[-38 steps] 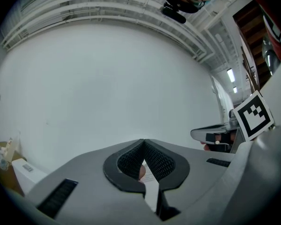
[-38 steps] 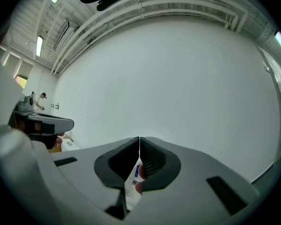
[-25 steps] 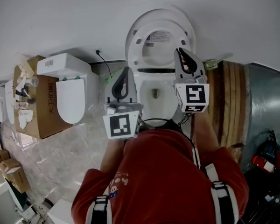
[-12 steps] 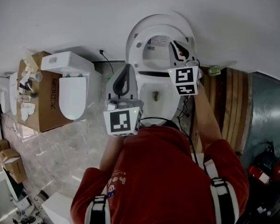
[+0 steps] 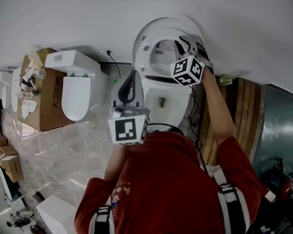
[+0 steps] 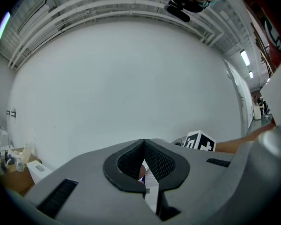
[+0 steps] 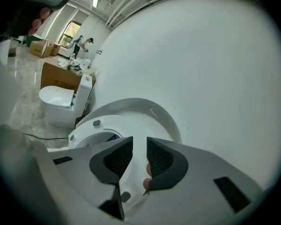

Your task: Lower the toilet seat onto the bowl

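In the head view, the toilet seat (image 5: 147,57) stands raised. It leans back on the lid (image 5: 136,38) against the wall, and its long axis runs up from the hinge, with the underside turned toward me. The bowl (image 5: 154,92) lies open below it. My right gripper (image 5: 185,45) reaches up to the seat's right rim. My left gripper (image 5: 131,78) hangs over the bowl's left edge, apart from the seat. A second toilet (image 5: 75,89) stands off to my left beside a cardboard box (image 5: 41,101).

In the left gripper view, my left gripper's (image 6: 144,142) jaws are pressed together at the tips with nothing between them, and they point at the bare wall.

In the right gripper view, my right gripper's (image 7: 139,149) jaws are drawn in on the seat's (image 7: 91,128) white rim, which passes edge-on between the pads. The lid (image 7: 145,108) arches just behind it.
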